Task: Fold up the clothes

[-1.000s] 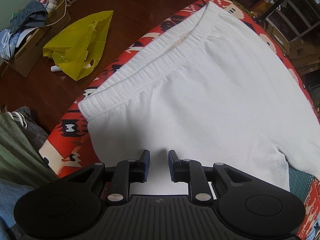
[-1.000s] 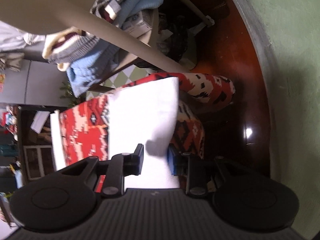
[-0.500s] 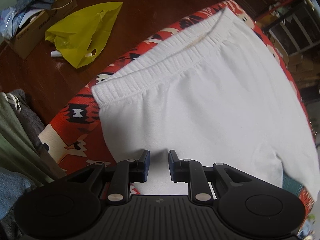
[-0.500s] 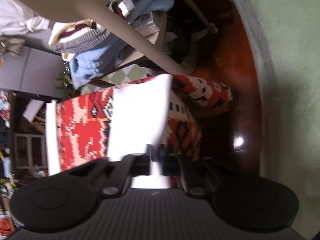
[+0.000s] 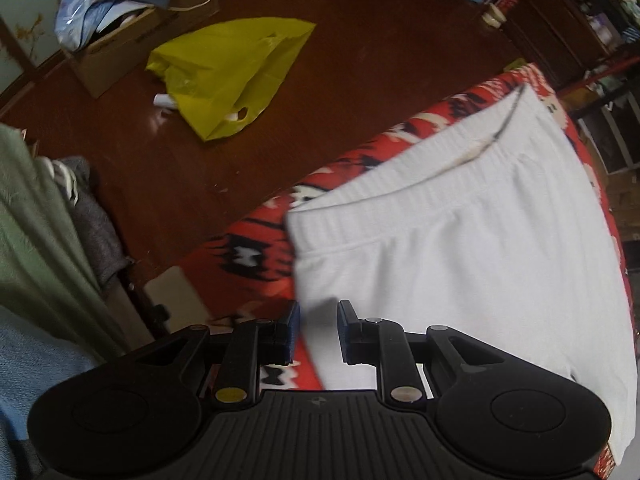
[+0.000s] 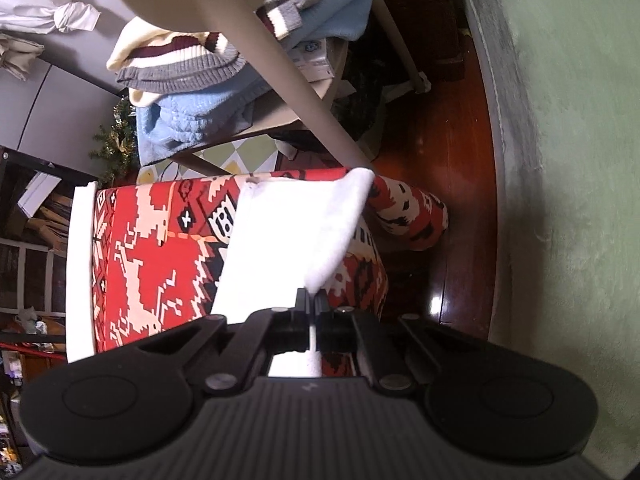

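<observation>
No writing I can read; box labels blur. White pants (image 5: 460,260) lie on the red patterned cover (image 5: 256,248). Left gripper (image 5: 318,326) jaws apart above their edge. Right gripper (image 6: 311,308) clamps a hem; its pads are mostly hidden.

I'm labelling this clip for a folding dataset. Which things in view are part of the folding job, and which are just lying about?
Part of the job:
- white pants
- right gripper, jaws shut on the fabric
- left gripper, jaws apart
- red patterned cover underneath

Lying about:
- yellow bag
- cardboard box
- knitwear pile
</observation>
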A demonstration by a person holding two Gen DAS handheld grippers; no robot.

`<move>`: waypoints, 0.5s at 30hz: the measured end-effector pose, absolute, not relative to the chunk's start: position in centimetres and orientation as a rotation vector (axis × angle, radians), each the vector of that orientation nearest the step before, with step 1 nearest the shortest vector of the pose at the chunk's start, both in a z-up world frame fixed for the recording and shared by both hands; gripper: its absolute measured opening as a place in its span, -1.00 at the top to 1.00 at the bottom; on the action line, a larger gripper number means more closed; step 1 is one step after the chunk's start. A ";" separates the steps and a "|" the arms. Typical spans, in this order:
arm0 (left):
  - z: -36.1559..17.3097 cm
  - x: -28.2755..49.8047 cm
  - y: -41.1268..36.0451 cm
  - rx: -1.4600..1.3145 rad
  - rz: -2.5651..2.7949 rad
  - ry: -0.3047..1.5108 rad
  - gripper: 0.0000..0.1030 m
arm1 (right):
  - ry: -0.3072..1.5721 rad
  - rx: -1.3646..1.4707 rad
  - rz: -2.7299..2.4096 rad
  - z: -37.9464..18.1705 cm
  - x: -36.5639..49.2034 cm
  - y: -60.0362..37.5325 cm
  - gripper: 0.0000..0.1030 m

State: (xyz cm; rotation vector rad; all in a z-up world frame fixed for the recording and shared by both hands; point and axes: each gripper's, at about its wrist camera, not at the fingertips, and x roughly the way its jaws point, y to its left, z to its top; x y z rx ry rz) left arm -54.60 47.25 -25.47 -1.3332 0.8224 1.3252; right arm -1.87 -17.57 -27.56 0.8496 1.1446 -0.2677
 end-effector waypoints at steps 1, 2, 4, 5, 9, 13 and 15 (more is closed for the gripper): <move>-25.7 -54.7 47.2 -1.338 1.324 0.825 0.57 | 1.146 0.846 -0.269 -27.5 -1.8 -17.5 0.96; -25.9 -54.8 47.2 -1.341 1.324 0.829 0.50 | 1.146 0.844 -0.272 -27.4 -1.7 -17.4 0.96; -26.0 -55.0 47.0 -1.330 1.326 0.828 0.44 | 1.148 0.838 -0.278 -27.3 -1.6 -17.2 0.96; -26.0 -55.1 46.9 -1.327 1.326 0.822 0.42 | 1.149 0.832 -0.280 -27.2 -1.5 -17.1 0.96; -26.3 -55.2 47.1 -1.335 1.338 0.783 0.51 | 1.157 0.812 -0.282 -27.0 -1.3 -16.9 0.96; -25.7 -54.1 47.6 -1.295 1.316 0.793 0.95 | 1.164 0.782 -0.281 -26.6 -0.8 -16.5 0.96; -24.9 -53.8 47.8 -1.287 1.318 0.777 0.96 | 1.164 0.771 -0.281 -26.3 -0.5 -16.2 0.96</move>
